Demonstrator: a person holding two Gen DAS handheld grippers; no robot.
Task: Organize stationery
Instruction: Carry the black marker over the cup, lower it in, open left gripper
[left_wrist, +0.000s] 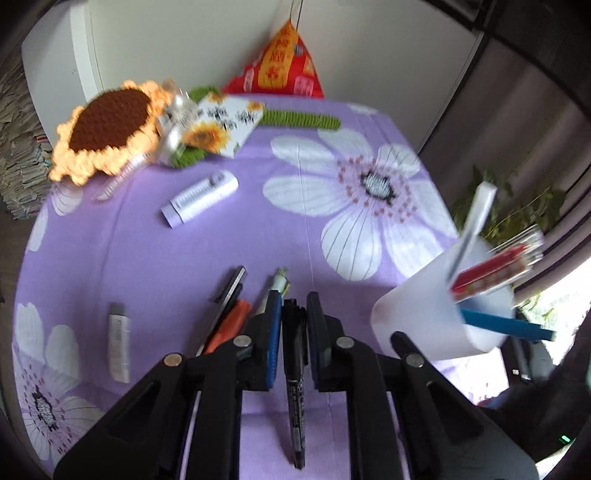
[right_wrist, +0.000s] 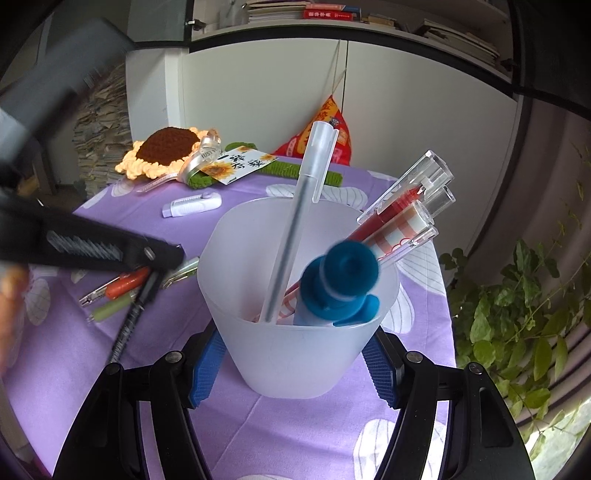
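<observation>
One black marker (left_wrist: 294, 373) sat clamped between the two blue-padded fingers of the left gripper (left_wrist: 293, 325), its length running back toward the camera above the purple flowered tablecloth (left_wrist: 258, 236); the right wrist view showed the same marker slanting down from that gripper's tip. One frosted white cup (right_wrist: 295, 295) was held between the spread fingers of the right gripper (right_wrist: 291, 365), both blue pads pressed against its lower walls. Inside the cup stood four pieces of stationery: one translucent white pen (right_wrist: 295, 229), one red pen in a clear barrel (right_wrist: 402, 199), one red-and-white striped pen (right_wrist: 399, 232) and one blue pen (right_wrist: 332, 288) with a round cap. On the cloth just left of the left gripper lay one orange-handled pair of snips (right_wrist: 123, 284), one green pen (right_wrist: 110, 310) and one further pen (left_wrist: 275, 286) partly hidden by the finger. One white eraser (left_wrist: 120, 341) lay farther left, and one white utility knife (left_wrist: 201, 197) lay well apart toward the back. Behind it rested one crocheted sunflower (left_wrist: 110, 129) with one printed card (left_wrist: 225, 123), and one red bag (left_wrist: 280, 66) leaned at the wall.
</observation>
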